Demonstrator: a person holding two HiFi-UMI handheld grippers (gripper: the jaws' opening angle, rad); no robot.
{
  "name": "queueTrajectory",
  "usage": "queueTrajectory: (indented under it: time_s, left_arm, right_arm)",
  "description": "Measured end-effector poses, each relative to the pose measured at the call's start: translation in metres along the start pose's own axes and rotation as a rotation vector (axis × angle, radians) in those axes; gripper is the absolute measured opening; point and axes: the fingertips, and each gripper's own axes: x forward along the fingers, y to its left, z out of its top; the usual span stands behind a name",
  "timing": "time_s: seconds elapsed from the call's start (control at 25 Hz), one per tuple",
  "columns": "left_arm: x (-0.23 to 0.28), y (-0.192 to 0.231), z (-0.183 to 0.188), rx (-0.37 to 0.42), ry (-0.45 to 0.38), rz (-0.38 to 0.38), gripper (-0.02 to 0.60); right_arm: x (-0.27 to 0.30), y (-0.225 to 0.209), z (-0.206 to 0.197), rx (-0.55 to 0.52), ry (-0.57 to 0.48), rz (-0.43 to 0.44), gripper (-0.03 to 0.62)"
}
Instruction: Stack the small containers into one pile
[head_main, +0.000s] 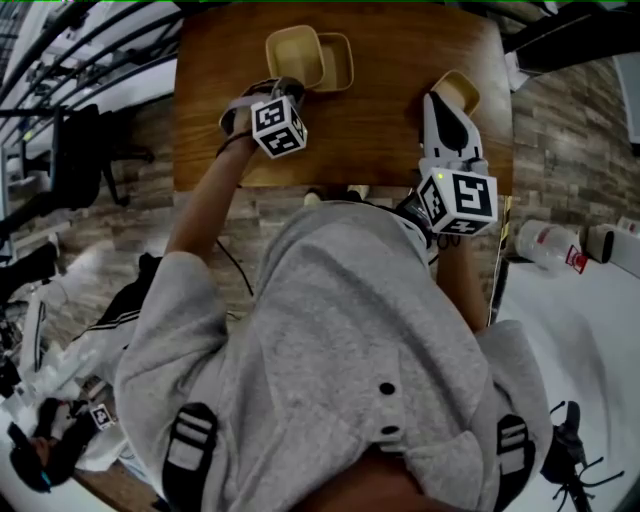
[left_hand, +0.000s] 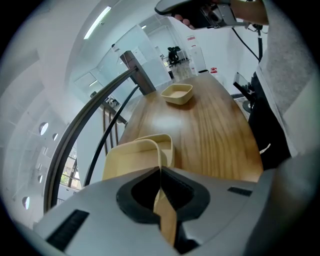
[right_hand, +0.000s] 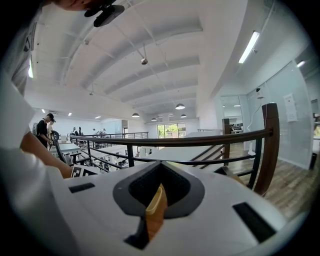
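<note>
Tan plastic containers lie on the wooden table (head_main: 400, 40). My left gripper (head_main: 285, 88) is shut on the near wall of one container (head_main: 293, 52). That container overlaps a second one (head_main: 340, 62) on its right. In the left gripper view the held container (left_hand: 131, 156) sits just in front of the second container (left_hand: 167, 142). My right gripper (head_main: 437, 100) is shut on a thin tan container wall (right_hand: 156, 200). A container (head_main: 460, 90) shows at its tip. A container (left_hand: 177, 93) rests at the table's far end; I cannot tell whether it is that one.
A dark metal railing with a wooden handrail (right_hand: 200, 140) runs along the table's far side. My grey-clad body stands against the table's near edge. A white bottle (head_main: 545, 245) lies on the floor at the right. Bare wood (left_hand: 210, 135) separates the two groups of containers.
</note>
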Motion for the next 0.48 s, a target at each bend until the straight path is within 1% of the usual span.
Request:
queueTrajectory:
  time_s: [0.16, 0.32, 0.48]
  left_arm:
    - [0.004, 0.004, 0.013, 0.019, -0.012, 0.008, 0.023]
    - [0.012, 0.000, 0.032, 0.047, -0.025, -0.005, 0.023]
    - [0.018, -0.003, 0.042, 0.066, -0.027, -0.019, 0.023]
  right_arm:
    - [-0.001, -0.010, 0.001, 0.010, -0.012, -0.015, 0.009]
    - [-0.010, -0.024, 0.001, 0.020, -0.019, -0.042, 0.009]
    - [-0.016, -0.031, 0.000, 0.026, -0.015, -0.054, 0.009]
